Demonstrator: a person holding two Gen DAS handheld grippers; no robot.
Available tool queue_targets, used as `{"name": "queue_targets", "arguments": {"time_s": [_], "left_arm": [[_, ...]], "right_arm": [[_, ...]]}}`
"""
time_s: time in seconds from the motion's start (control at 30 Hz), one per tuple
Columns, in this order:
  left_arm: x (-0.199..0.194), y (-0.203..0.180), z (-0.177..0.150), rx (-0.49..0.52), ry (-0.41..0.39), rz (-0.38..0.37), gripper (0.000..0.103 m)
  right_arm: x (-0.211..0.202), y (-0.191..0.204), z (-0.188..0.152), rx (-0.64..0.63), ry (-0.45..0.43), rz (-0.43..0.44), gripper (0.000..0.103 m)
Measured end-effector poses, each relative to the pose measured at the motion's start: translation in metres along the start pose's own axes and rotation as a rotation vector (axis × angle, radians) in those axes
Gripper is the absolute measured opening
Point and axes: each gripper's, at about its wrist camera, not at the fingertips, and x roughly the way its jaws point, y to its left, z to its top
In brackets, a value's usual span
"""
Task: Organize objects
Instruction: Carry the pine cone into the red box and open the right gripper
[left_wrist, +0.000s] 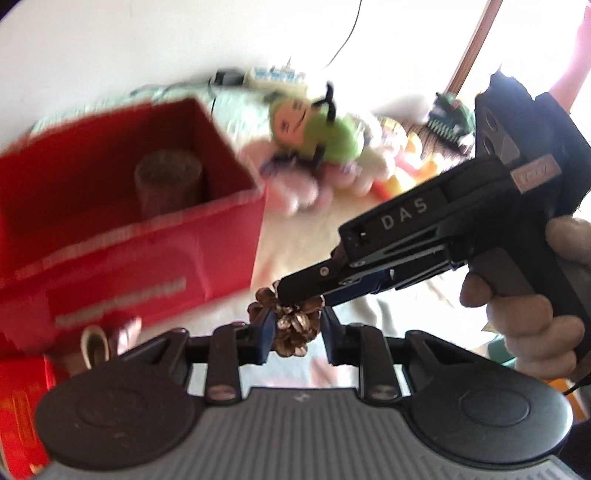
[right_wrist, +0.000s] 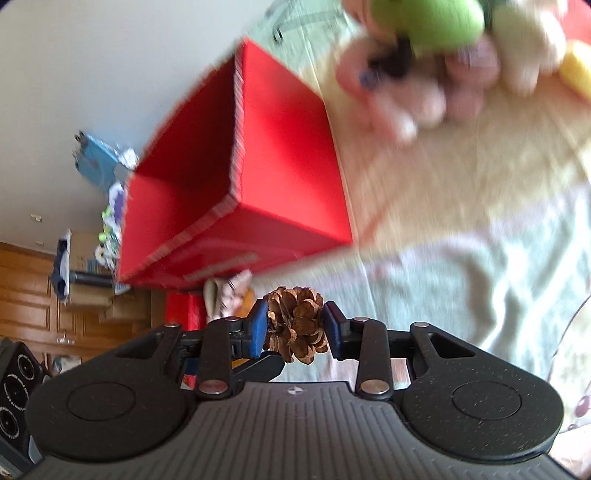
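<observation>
A brown pine cone (right_wrist: 297, 326) is being pinched between the blue pads (right_wrist: 258, 326) of the right gripper (right_wrist: 295, 328), with the left gripper (left_wrist: 293, 326) seemingly closed on it too, though contact cannot be confirmed. An open red box (left_wrist: 122, 206) is being shown at ten o'clock, a green plush toy (left_wrist: 314, 129) at twelve o'clock

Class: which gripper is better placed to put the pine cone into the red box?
Left gripper, probably: it and the right gripper both bracket the pine cone, but its camera looks into the red box's open top nearby.
</observation>
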Motion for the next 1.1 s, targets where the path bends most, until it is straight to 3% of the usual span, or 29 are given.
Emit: {"name": "queue_targets", "arguments": {"time_s": [0.27,0.47,0.77,0.9,1.1], "left_arm": [[-0.046,0.008,0.049,0.053,-0.180,-0.065,0.024],[-0.047,0.038,0.074,0.034,-0.216,-0.047,0.024],[-0.003,0.095,0.066,-0.120,-0.136,-0.066,0.023],[0.007,0.102,0.058,-0.142,-0.111,-0.082,0.023],[0.023,0.107,0.049,-0.147,-0.062,-0.089,0.023]], "right_arm": [[-0.040,0.054,0.028,-0.115,-0.159,0.012,0.035],[-0.020,0.091,0.063,-0.248,-0.176,-0.044,0.035],[0.053,0.115,0.093,-0.411,0.007,-0.218,0.035],[0.083,0.124,0.090,-0.519,0.113,-0.325,0.035],[0.112,0.136,0.081,-0.681,0.205,-0.511,0.035]]}}
